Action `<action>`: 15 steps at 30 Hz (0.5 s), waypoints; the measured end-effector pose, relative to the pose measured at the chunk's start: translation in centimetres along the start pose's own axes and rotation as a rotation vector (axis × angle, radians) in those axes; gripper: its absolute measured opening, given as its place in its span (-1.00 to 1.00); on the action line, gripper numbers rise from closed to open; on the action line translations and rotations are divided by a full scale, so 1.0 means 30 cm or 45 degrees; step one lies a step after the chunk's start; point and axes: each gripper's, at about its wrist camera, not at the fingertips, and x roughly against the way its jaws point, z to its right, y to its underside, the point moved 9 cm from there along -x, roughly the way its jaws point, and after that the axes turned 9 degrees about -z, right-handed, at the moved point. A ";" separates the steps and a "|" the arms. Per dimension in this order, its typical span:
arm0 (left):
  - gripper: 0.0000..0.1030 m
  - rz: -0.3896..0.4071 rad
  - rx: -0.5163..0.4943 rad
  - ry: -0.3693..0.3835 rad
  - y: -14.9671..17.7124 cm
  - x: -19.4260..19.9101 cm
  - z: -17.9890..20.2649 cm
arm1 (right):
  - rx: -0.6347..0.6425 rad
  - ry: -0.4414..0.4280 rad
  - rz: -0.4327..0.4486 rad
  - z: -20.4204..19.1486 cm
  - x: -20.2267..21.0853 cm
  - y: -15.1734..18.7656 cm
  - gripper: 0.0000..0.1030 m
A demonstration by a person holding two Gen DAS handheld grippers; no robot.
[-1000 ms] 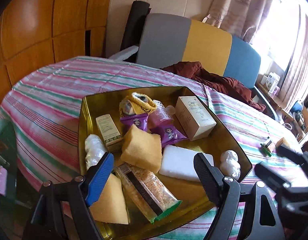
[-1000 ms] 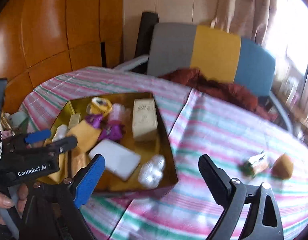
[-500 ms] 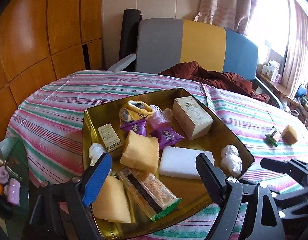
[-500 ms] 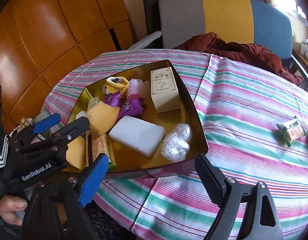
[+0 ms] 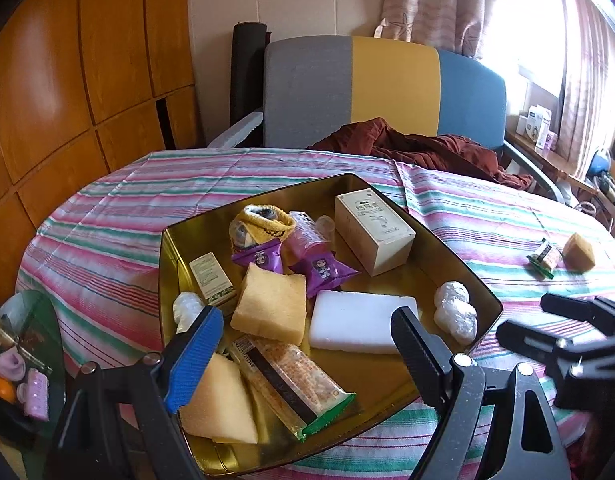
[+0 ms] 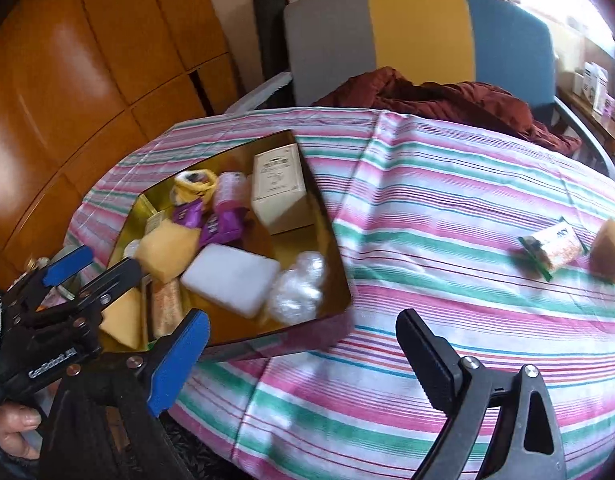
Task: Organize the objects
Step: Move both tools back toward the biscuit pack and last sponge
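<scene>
Your gold tray (image 5: 459, 264) sits crowded with sponges, snacks, boxes; both your left gripper (image 5: 307, 332) and right gripper (image 6: 303, 340) are spread, empty, the right's jaws having just been widening.

Home living room, curtains (image 5: 435, 4), armchair (image 5: 387, 92), striped tablecloth (image 5: 107, 216)

blurred: snack packet (image 6: 553, 249) print, maybe unreadable | cut off: sponge (image 6: 611, 250)

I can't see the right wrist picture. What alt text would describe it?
An open right gripper, holding nothing, hangs over a striped tablecloth. A gold tray of sponges, snacks and a box sits left; a snack packet and a sponge lie right.
</scene>
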 end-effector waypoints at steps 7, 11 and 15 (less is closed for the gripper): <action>0.69 0.028 -0.097 -0.013 -0.037 0.024 0.060 | -0.075 0.106 0.032 0.145 0.053 -0.030 0.87; 0.69 0.041 -0.142 -0.008 -0.054 0.034 0.099 | -0.122 0.165 0.052 0.239 0.092 -0.046 0.87; 0.69 0.057 -0.192 -0.004 -0.065 0.045 0.141 | -0.175 0.210 0.074 0.329 0.133 -0.058 0.87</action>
